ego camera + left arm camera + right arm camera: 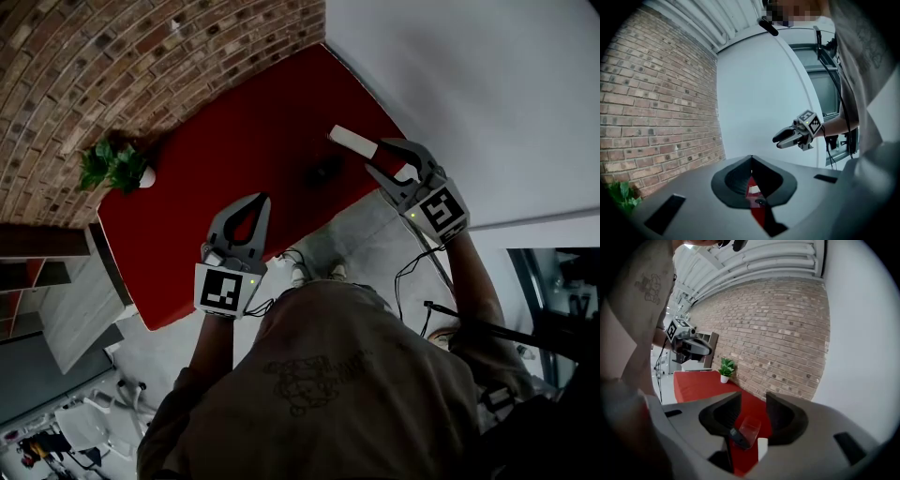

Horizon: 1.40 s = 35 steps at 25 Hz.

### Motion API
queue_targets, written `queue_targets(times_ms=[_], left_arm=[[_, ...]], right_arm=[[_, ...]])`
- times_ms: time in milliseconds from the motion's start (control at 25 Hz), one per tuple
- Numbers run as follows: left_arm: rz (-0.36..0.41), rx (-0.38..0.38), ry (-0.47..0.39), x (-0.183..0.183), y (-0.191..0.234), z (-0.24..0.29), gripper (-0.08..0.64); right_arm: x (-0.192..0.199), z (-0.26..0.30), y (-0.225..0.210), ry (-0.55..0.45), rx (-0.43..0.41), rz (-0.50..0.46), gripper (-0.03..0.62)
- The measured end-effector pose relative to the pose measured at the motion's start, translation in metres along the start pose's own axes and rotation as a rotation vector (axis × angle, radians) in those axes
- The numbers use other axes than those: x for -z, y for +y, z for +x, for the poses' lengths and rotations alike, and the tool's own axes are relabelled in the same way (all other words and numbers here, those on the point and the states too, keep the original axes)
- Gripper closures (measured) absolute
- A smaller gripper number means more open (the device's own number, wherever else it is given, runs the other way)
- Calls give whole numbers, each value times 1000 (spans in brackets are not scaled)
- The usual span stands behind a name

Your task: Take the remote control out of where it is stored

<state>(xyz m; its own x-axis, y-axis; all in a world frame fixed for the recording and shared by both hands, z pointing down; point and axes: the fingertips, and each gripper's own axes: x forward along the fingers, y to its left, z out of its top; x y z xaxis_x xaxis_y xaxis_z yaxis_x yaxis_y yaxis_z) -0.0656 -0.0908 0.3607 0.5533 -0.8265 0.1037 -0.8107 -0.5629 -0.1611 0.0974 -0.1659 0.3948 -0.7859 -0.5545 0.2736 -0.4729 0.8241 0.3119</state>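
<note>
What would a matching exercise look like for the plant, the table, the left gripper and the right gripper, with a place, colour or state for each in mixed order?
Things:
1. plant
2. table
3. left gripper
4. right gripper

Place, colour or state:
A. jaws apart
B. red
C. by the brick wall
D. jaws together

Pairs: 1-C, 2-B, 3-D, 4-A
</note>
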Motion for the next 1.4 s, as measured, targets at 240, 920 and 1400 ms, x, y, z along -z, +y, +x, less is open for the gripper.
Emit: queue_targets(times_ms=[240,920,1400], left_arm=[[-15,-26,18,8,2,-3,552],[-70,-39,54,30,-10,-6,552],[-92,-70,83,42,1,-10,552]], right_arm=[[29,37,8,74,-166,-103,362],[130,112,53,333,-510,-226,310],[197,140,94,512,-707,-395,307]])
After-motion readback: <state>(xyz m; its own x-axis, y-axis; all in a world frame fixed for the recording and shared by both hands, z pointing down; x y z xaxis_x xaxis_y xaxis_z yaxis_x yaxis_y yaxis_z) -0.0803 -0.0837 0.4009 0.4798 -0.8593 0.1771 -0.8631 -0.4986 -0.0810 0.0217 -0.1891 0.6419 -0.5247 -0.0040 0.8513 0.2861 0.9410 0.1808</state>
